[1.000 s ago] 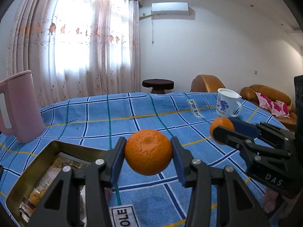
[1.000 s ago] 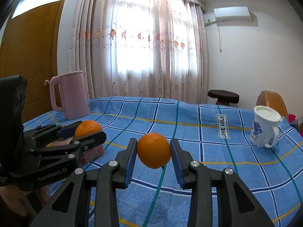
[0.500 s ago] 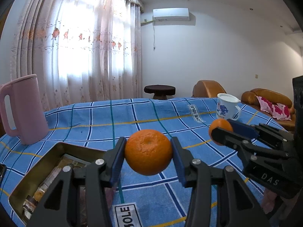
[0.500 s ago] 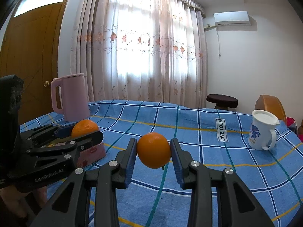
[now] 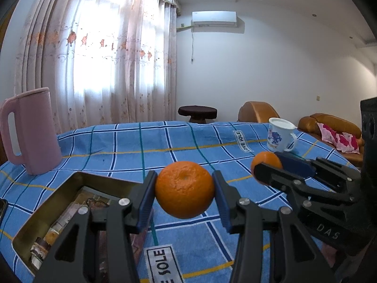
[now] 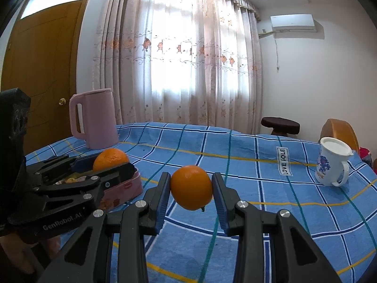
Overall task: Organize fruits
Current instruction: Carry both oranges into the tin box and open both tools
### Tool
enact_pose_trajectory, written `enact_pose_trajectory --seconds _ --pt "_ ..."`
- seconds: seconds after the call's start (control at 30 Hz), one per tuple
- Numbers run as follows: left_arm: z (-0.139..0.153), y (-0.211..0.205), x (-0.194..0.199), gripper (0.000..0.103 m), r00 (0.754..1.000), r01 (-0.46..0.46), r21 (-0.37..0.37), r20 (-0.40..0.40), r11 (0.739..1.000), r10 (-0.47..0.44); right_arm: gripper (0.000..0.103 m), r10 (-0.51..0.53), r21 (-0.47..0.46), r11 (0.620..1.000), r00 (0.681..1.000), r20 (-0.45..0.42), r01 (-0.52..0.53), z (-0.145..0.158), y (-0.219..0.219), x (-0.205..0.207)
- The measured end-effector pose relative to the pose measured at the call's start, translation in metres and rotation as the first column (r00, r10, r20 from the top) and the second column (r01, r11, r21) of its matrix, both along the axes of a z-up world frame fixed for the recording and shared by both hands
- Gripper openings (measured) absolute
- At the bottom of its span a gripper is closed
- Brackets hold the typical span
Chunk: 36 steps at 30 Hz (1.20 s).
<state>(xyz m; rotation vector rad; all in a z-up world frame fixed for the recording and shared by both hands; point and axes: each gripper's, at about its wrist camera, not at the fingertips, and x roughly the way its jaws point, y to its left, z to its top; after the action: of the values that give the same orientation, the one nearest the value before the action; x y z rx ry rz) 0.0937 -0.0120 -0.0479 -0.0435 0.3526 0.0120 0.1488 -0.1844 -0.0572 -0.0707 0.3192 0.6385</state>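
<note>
My left gripper [image 5: 184, 189] is shut on an orange [image 5: 184, 189] and holds it above the blue checked tablecloth, just right of an open tin box [image 5: 70, 200]. My right gripper [image 6: 191, 190] is shut on a second orange [image 6: 191, 190], held in the air right of the box, whose pink outer wall [image 6: 124, 188] shows here. Each gripper shows in the other's view: the right gripper [image 5: 266, 166] with its orange [image 5: 265, 159] at the right, the left gripper [image 6: 110, 162] with its orange [image 6: 110, 158] over the box at the left.
A pink jug [image 5: 30, 132] stands at the table's far left, also in the right wrist view [image 6: 94, 118]. A white printed mug [image 5: 279, 138] stands at the far right, and shows in the right wrist view [image 6: 332, 162]. A stool [image 5: 197, 112] and sofas [image 5: 329, 129] lie beyond the table.
Both grippers have risen and tilted up a little while still holding their oranges. The table and box sit lower in both views.
</note>
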Motion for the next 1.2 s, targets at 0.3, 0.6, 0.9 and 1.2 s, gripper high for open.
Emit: enact_pose_trajectory --seconds 0.3,0.6,0.9,1.2 --pt "-0.001 0.012 -0.012 0.049 1.000 -0.006 -0.025 -0.008 1.000 0.006 0.038 0.045 -0.008 0.999 0.999 -0.007 -0.045 -0.001 0.020 -0.007" --pt "-0.002 0.033 -0.031 0.049 0.999 -0.037 -0.059 -0.006 0.998 0.037 0.038 0.082 -0.016 0.996 0.997 -0.014 -0.083 0.000 0.040 -0.011" --pt "-0.003 0.061 -0.045 0.049 0.997 -0.078 -0.087 -0.027 0.993 0.076 0.038 0.140 -0.038 0.989 0.990 -0.017 -0.140 -0.001 0.070 -0.018" --pt "0.003 0.112 -0.060 0.049 0.986 -0.162 -0.116 -0.058 0.980 0.156 0.038 0.236 -0.033 0.971 0.971 -0.035 -0.237 0.009 0.108 -0.025"
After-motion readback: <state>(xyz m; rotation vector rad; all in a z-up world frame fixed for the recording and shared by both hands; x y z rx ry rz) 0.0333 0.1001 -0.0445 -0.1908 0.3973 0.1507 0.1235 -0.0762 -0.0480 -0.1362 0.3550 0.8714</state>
